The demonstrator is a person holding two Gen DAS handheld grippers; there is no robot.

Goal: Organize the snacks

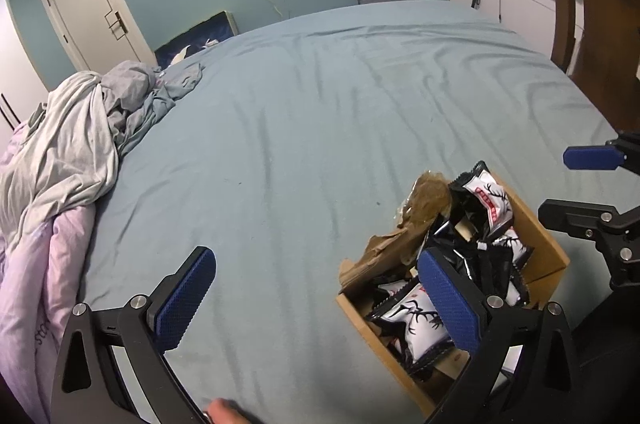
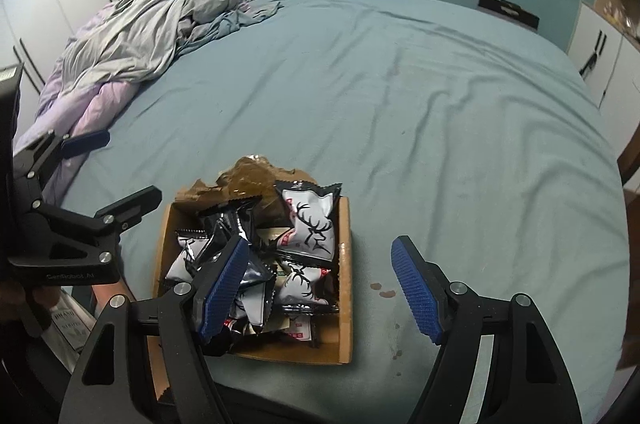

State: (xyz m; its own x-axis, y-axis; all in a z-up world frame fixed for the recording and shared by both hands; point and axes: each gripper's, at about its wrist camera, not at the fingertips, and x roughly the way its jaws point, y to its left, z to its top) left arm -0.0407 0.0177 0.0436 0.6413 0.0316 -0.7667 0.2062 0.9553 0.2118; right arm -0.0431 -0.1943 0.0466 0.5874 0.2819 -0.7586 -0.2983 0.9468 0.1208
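Left gripper (image 1: 316, 300) spread wide, holding nothing, above the sheet (image 1: 320, 112) beside the cardboard box (image 2: 344, 264). Right gripper (image 2: 320, 288) likewise spread and empty, over the heaped snack packets (image 2: 308, 224). Advisable: pinch single packets by a crimped edge. Torn flap (image 2: 240, 180) may snag; crumpled bedding (image 2: 140, 28) lies well apart.

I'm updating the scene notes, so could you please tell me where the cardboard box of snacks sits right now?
The cardboard box sits on the blue bedsheet near the bed's front edge, low-centre in the right wrist view, with the crumpled bedding far off to its upper left.
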